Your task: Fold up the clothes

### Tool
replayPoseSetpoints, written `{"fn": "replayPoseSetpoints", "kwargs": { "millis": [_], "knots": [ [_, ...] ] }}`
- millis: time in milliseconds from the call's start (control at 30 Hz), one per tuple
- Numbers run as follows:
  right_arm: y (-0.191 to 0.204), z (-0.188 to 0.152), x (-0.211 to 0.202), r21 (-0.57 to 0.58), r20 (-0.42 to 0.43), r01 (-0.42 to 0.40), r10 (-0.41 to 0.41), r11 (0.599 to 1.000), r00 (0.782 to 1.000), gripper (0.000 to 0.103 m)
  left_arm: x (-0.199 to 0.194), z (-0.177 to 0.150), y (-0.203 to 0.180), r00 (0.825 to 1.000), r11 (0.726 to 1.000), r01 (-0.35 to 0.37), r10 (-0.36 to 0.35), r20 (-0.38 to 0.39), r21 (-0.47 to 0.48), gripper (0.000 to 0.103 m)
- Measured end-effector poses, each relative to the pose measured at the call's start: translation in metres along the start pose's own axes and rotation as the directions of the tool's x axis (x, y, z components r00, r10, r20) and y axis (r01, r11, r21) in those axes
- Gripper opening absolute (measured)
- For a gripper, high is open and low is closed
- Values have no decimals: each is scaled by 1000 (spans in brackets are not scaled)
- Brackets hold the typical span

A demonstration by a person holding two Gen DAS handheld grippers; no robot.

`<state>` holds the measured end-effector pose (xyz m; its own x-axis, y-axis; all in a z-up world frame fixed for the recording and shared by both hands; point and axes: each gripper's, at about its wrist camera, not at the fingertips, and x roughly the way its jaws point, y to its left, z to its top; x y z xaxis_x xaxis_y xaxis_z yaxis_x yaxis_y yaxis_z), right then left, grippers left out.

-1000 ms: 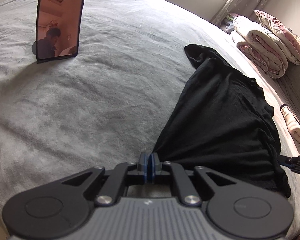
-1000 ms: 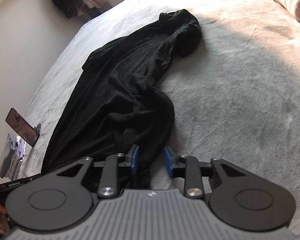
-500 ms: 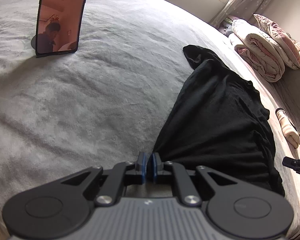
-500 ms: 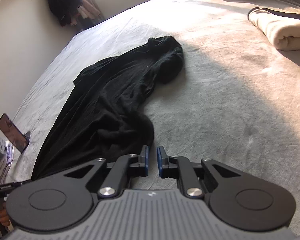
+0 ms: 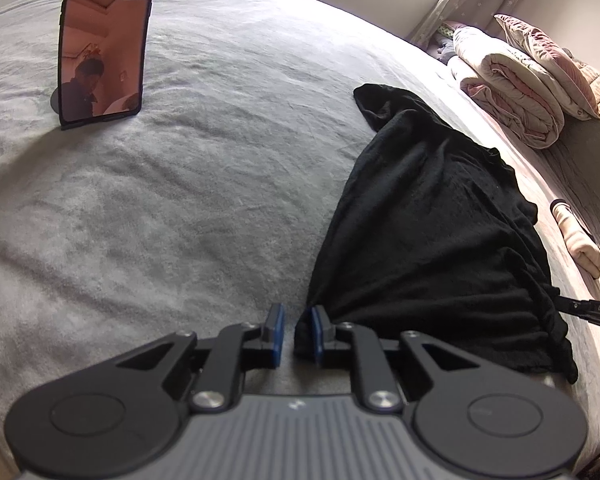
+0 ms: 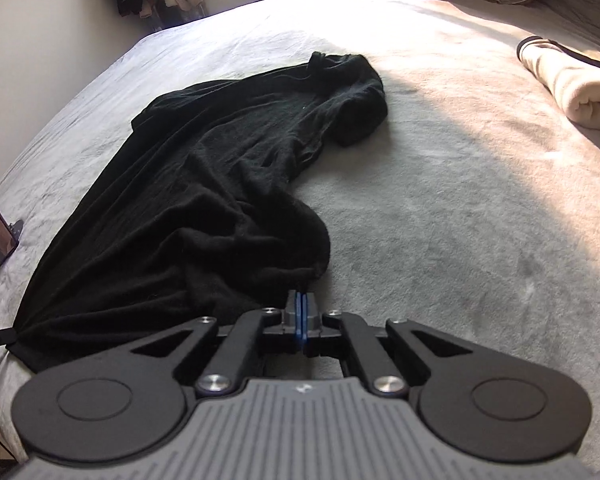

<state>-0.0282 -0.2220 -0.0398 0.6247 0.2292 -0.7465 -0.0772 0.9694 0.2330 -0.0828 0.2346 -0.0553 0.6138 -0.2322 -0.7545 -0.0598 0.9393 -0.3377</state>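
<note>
We are still at the very start of folding: the black garment (image 5: pixel 432 248) lies unfolded on the grey bed (image 5: pixel 204 208), stretched into a long rumpled band from the near edge towards a bunched end farther up, with no fold laid in it yet, so in our judgement spreading, squaring and all the folds themselves are left. Going from left to right, a phone (image 5: pixel 102 46) stands propped on the bed well apart from the cloth. Next comes our left claw (image 5: pixel 296 334), whose jaws are opening; a gap shows between the blue pads, and the near left corner of the garment rests against the inner face of one pad without being pressed by both. At the near right corner our right claw (image 6: pixel 301 314) has its pads fully together, and the hem gathers into pleats towards its tip, so it appears to be pinching a bit of the fabric. A folded quilt (image 5: pixel 512 100) and a rolled cream cloth (image 6: pixel 580 88) lie off to the right. Compared with a second ago, the left claw has let go of the corner it was clamping, while the right claw, then open astride the hem, has now closed on it.
</note>
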Motion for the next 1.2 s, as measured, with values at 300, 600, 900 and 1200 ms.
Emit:
{"fn": "replayPoseSetpoints", "kwargs": {
  "millis": [300,600,900,1200],
  "knots": [
    [-41,17,-10,104,65,98,-105,990,992,1,-1,2,-1,1000,1000,5,-5,-19,20,15],
    [-13,-7,-41,35,19,36,-37,999,999,47,-4,4,9,997,998,58,-60,-52,-31,15],
    [37,-46,-53,-85,66,10,-4,996,998,49,-1,7,15,990,987,122,-129,-56,-106,26],
    [-26,-65,-48,66,35,151,-153,986,988,33,0,6,14,989,989,126,-130,-62,-77,26]
  ]
}}
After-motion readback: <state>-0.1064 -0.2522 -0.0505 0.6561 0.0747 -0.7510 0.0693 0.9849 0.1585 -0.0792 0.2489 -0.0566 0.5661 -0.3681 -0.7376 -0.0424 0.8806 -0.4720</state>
